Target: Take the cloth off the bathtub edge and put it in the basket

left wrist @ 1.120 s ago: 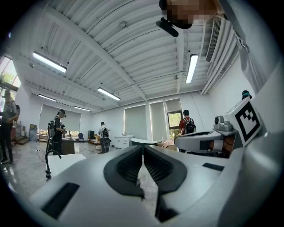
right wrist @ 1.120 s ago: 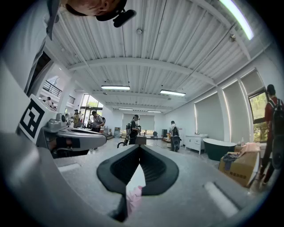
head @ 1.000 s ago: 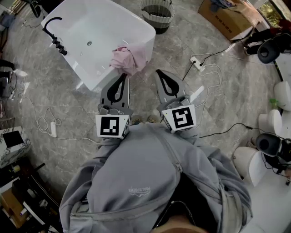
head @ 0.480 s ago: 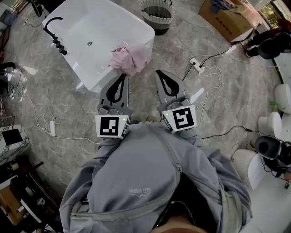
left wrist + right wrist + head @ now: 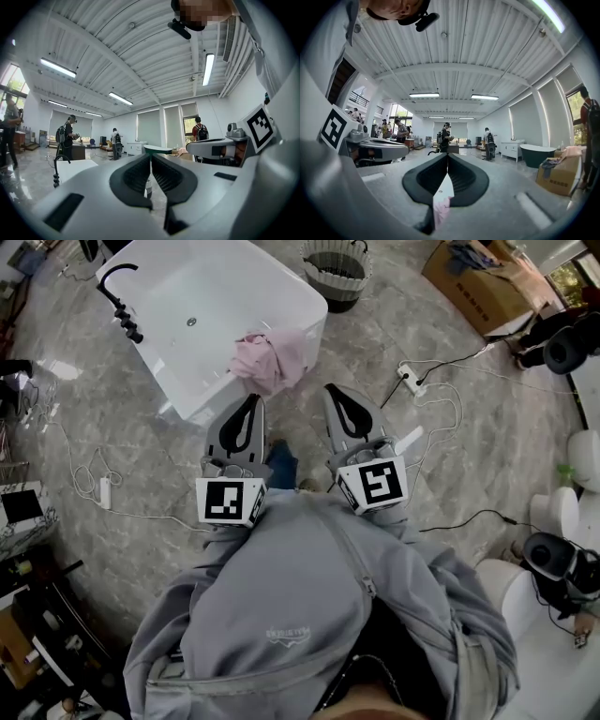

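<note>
In the head view a crumpled pink cloth (image 5: 270, 360) hangs over the near rim of the white bathtub (image 5: 216, 306). A grey slatted basket (image 5: 336, 266) stands on the floor beyond the tub's right corner. My left gripper (image 5: 252, 398) is shut and empty, its tip just short of the cloth's lower edge. My right gripper (image 5: 334, 389) is also shut and empty, to the right of the cloth. In the left gripper view the left gripper (image 5: 150, 157) has its jaws together. In the right gripper view the right gripper (image 5: 448, 155) is shut, and a bit of pink cloth (image 5: 440, 212) shows below it.
A black faucet (image 5: 117, 298) stands on the tub's far left rim. A cardboard box (image 5: 473, 277) sits at the back right, with a power strip (image 5: 410, 376) and cables on the floor near it. A white cable (image 5: 103, 488) lies at the left. People stand across the hall.
The tub and cloth have slid a little lower and to the right in the head view. A blue shoe now shows between the grippers. Both grippers stay shut and level.
</note>
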Demonstrator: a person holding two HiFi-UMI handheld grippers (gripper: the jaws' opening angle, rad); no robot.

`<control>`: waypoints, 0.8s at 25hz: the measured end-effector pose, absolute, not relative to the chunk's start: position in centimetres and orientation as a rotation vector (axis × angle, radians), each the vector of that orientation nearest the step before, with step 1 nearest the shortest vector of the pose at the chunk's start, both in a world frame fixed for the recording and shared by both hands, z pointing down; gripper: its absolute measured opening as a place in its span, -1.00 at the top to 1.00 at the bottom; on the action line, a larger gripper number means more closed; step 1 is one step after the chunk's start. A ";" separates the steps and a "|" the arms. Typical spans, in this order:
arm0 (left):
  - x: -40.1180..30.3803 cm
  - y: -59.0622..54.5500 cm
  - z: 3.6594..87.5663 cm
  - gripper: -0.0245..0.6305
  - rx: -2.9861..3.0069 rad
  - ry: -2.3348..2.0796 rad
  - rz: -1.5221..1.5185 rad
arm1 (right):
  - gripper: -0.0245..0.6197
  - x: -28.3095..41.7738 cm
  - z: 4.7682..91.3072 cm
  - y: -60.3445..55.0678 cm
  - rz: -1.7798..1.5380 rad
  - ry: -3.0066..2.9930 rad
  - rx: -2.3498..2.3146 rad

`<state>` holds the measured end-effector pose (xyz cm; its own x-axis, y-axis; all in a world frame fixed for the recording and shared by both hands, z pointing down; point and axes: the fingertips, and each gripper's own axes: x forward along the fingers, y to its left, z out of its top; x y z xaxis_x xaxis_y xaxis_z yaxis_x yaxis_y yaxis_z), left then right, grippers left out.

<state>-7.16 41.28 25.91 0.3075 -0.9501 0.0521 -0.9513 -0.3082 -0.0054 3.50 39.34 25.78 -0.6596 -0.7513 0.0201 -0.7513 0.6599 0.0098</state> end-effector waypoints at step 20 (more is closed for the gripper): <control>-13.0 20.0 28.4 0.88 2.563 -1.773 0.146 | 0.91 -1.5 28.4 18.4 -0.021 -2.764 1.312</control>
